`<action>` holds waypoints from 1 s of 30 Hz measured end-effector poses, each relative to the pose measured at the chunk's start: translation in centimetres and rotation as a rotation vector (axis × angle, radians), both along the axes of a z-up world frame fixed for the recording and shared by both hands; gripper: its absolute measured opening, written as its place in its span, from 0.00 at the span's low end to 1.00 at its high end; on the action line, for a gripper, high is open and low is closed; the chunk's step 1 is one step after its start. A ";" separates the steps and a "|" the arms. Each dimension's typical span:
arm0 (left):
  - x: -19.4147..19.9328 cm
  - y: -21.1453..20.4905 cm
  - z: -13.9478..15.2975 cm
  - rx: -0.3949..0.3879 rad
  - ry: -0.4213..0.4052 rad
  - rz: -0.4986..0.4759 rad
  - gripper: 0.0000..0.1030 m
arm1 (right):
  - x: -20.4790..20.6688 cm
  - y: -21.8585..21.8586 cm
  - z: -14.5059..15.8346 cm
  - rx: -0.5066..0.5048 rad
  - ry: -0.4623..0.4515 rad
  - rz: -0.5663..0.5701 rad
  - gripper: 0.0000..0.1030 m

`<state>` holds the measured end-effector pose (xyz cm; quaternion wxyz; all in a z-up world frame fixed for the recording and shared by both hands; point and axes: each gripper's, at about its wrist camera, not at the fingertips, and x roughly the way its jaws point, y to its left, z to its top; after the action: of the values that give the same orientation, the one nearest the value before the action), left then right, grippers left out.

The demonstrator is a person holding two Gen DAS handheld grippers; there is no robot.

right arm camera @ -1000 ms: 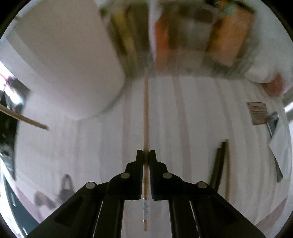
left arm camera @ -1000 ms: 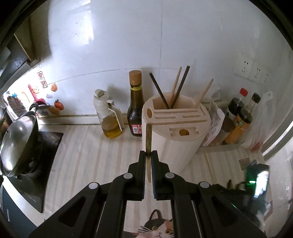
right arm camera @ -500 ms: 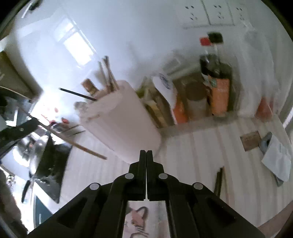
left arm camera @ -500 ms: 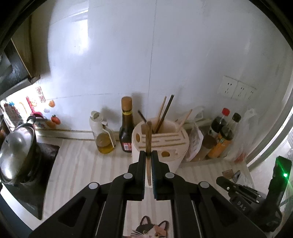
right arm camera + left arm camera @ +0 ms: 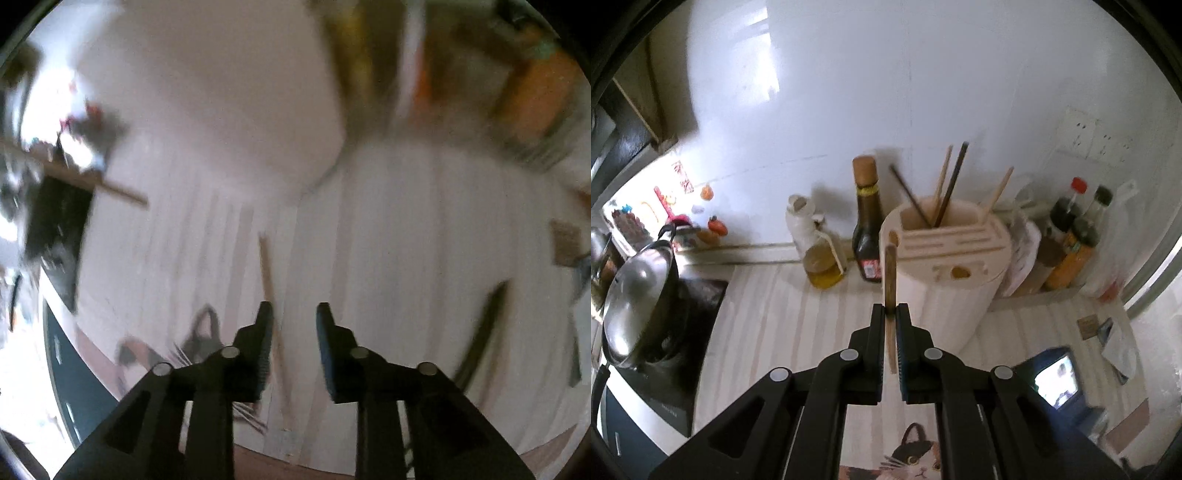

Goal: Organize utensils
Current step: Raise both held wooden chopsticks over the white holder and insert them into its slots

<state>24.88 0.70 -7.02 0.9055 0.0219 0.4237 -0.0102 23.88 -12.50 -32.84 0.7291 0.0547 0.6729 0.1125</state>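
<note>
My left gripper (image 5: 891, 309) is shut on a wooden chopstick (image 5: 889, 275) and holds it upright in front of the cream utensil holder (image 5: 945, 266), which has several chopsticks (image 5: 951, 188) standing in its back slot. My right gripper (image 5: 294, 314) is open and empty, low over the striped counter. A light wooden chopstick (image 5: 271, 295) lies on the counter just beside its left finger. A pair of dark chopsticks (image 5: 484, 328) lies to the right. The right wrist view is blurred; the holder's white side (image 5: 229, 96) fills its top left.
A soy sauce bottle (image 5: 866, 221) and an oil jug (image 5: 820, 247) stand left of the holder. Sauce bottles (image 5: 1071, 240) stand to its right. A lidded pot (image 5: 635, 295) sits on the stove at left. A phone (image 5: 1058, 380) is at lower right.
My right gripper has opened and dropped toward the counter, and the light chopstick it held a second ago now lies there. My left gripper has moved closer to the holder with its chopstick.
</note>
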 end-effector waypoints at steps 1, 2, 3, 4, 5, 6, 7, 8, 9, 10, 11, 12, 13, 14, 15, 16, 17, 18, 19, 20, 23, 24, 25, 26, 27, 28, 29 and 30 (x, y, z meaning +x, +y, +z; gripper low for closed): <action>0.0 0.2 -0.1 0.002 0.003 0.004 0.03 | -0.5 0.9 -0.7 0.006 0.022 0.019 0.32; -0.1 0.5 -0.3 0.010 0.005 0.014 0.03 | -0.7 1.4 -1.2 0.012 0.033 0.023 0.32; -0.1 0.7 -0.4 0.015 0.006 0.023 0.03 | -1.0 2.0 -1.4 0.012 0.036 0.028 0.32; -0.1 1.0 -0.5 0.014 0.009 0.031 0.03 | -1.1 3.0 -2.0 0.008 0.041 0.056 0.32; -0.1 1.3 -0.6 0.015 0.010 0.038 0.03 | -1.3 3.9 -2.2 -0.007 0.046 0.074 0.32; -0.1 1.4 -0.6 0.018 0.010 0.042 0.03 | -1.6 5.0 -2.1 -0.051 0.018 0.102 0.34; -0.1 1.6 -0.6 0.022 0.009 0.047 0.03 | -2.3 5.9 -1.5 -0.083 0.007 0.130 0.34; -0.2 1.9 -0.7 0.025 0.008 0.053 0.03 | -2.4 7.1 -1.5 -0.149 -0.020 0.175 0.32; -0.3 2.0 -0.7 0.027 0.008 0.058 0.03 | -2.4 7.9 -1.6 -0.208 -0.034 0.206 0.23; -0.3 2.2 -0.7 0.024 0.007 0.063 0.03 | -2.4 8.2 -1.6 -0.247 -0.048 0.220 0.13; -0.3 2.3 -0.6 0.019 0.006 0.067 0.03 | -2.3 8.4 -1.7 -0.260 -0.059 0.233 0.07; -0.4 2.4 -0.6 0.016 0.004 0.070 0.03 | -2.3 8.2 -1.7 -0.251 -0.060 0.234 0.06; -0.5 2.4 -0.4 0.015 -0.001 0.073 0.03 | -2.2 7.5 -1.6 -0.248 -0.076 0.214 0.06; -0.6 2.4 -0.4 0.015 -0.004 0.076 0.03 | -2.3 6.8 -1.3 -0.245 -0.106 0.188 0.06; -0.6 2.4 -0.3 0.014 -0.007 0.077 0.03 | -2.2 5.6 -0.8 -0.234 -0.127 0.161 0.06; -0.7 2.4 -0.2 0.012 -0.008 0.078 0.03 | -2.2 4.4 -0.2 -0.213 -0.147 0.115 0.06; -0.7 2.3 -0.1 0.009 -0.009 0.077 0.03 | -2.3 2.9 0.7 -0.173 -0.178 0.058 0.06; -0.7 2.3 0.0 0.009 -0.010 0.074 0.03 | -2.4 1.7 1.8 -0.150 -0.211 0.017 0.06; -0.8 2.1 0.1 0.009 -0.010 0.071 0.03 | -2.6 0.7 3.0 -0.125 -0.251 -0.019 0.06; -0.8 2.0 0.2 0.008 -0.011 0.066 0.03 | -2.7 0.0 4.0 -0.104 -0.282 -0.044 0.06; -0.9 1.6 1.1 0.005 -0.022 0.050 0.03 | -3.6 -2.2 7.7 -0.057 -0.398 -0.124 0.06; -1.0 1.5 1.5 -0.001 -0.027 0.045 0.03 | -3.7 -2.6 8.5 -0.049 -0.424 -0.141 0.06; -1.1 1.4 1.8 -0.007 -0.032 0.039 0.03 | -4.0 -3.1 9.9 -0.024 -0.466 -0.173 0.06; -1.2 1.3 2.4 -0.021 -0.039 0.030 0.03 | -4.2 -3.6 11.6 0.002 -0.508 -0.201 0.06; -1.3 1.2 3.2 -0.032 -0.051 0.021 0.03 | -4.4 -4.1 12.8 0.015 -0.533 -0.216 0.06; -1.4 1.0 3.7 -0.037 -0.060 0.015 0.03 | -4.7 -4.7 14.9 0.047 -0.584 -0.244 0.06; -1.5 0.9 4.7 -0.054 -0.071 0.003 0.03 | -4.6 -4.9 16.6 0.068 -0.616 -0.252 0.06; -1.5 0.8 5.5 -0.067 -0.082 -0.006 0.03 | -4.9 -5.1 18.5 0.089 -0.659 -0.273 0.06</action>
<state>23.35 1.48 -1.48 0.9224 -0.0067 0.3853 -0.0264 19.01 -17.59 -14.36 0.9121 0.1364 0.3828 0.0549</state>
